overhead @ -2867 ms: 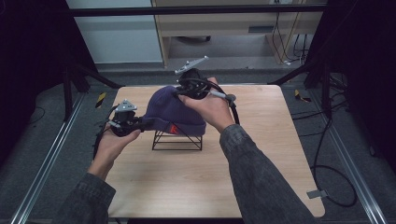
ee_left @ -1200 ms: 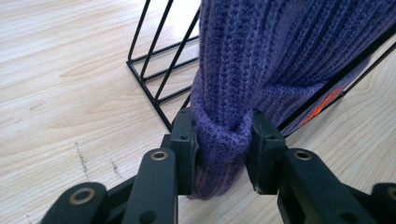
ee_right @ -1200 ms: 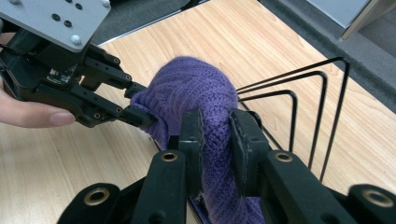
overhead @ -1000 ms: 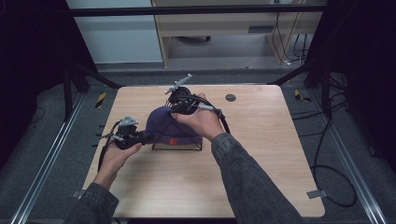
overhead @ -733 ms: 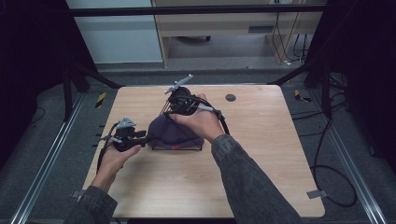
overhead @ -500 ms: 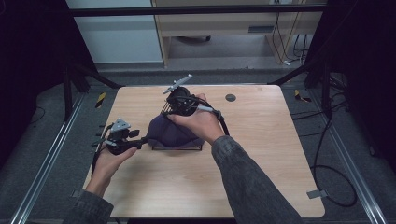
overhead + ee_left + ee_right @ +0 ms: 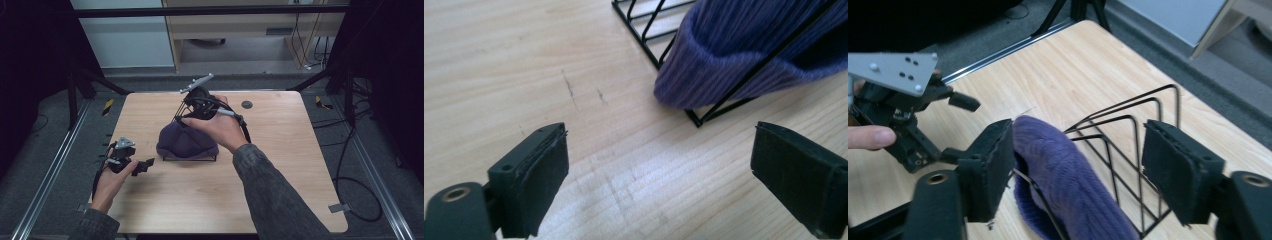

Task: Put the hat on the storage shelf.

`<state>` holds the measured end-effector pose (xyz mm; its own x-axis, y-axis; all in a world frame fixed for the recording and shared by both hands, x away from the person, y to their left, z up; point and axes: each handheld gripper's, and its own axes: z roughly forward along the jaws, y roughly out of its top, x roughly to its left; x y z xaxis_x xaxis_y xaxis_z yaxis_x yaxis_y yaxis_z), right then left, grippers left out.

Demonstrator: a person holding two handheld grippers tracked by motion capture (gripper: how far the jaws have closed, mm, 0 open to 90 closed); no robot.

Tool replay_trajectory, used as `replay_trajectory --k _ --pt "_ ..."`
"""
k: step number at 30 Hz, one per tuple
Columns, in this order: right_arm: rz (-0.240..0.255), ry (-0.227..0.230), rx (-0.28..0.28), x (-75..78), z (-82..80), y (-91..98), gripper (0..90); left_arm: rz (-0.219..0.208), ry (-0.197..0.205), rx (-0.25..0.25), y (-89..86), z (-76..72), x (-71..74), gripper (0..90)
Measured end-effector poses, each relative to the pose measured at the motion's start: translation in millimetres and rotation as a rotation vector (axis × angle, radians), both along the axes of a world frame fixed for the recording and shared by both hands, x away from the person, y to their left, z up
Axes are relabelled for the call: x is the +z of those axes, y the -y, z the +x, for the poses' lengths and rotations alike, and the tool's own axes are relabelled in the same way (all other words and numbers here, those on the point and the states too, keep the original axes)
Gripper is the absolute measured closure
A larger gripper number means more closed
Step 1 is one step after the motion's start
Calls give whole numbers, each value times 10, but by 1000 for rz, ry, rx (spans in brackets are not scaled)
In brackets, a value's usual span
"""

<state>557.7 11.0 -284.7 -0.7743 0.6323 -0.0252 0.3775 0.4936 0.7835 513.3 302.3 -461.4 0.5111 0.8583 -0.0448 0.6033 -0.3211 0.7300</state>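
You are holding the left hand-held gripper (image 7: 142, 165) low over the tabletop (image 7: 280, 180), just off the near left corner of the black wire rack (image 7: 659, 50), with its jaws spread wide and nothing between them. The purple knit beanie (image 7: 185, 141) is lying draped over that rack near the middle of the tabletop, its ribbed cuff bulging out through the wires at the corner. Your right hand (image 7: 220, 130) is hovering above the far side of the rack, and the right hand-held gripper (image 7: 1078, 172) is also standing wide open, its jaws straddling the beanie's crown and the rack's upright wire loops without pinching either.
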Motion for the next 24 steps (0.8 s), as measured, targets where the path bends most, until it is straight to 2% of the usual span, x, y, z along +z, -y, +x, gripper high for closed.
replay_trajectory --k 6,7,11,12,13,21,24 --pt "22 14 -41 71 1 184 185 28 -14 4 -27 2 -52 68" --pt "22 11 -68 95 -5 306 162 32 -21 4 -39 3 -69 67" --pt "27 16 -88 106 -14 455 122 51 -41 13 -70 14 -109 64" --pt "36 21 -101 115 -20 576 111 53 -46 16 -86 15 -125 64" --pt "41 24 -102 116 -22 617 102 58 -46 15 -94 16 -127 64" --pt "61 39 -131 150 -100 951 86 84 -57 14 -110 12 -163 64" --pt "63 50 -141 161 -144 1060 89 107 -66 10 -112 17 -188 62"
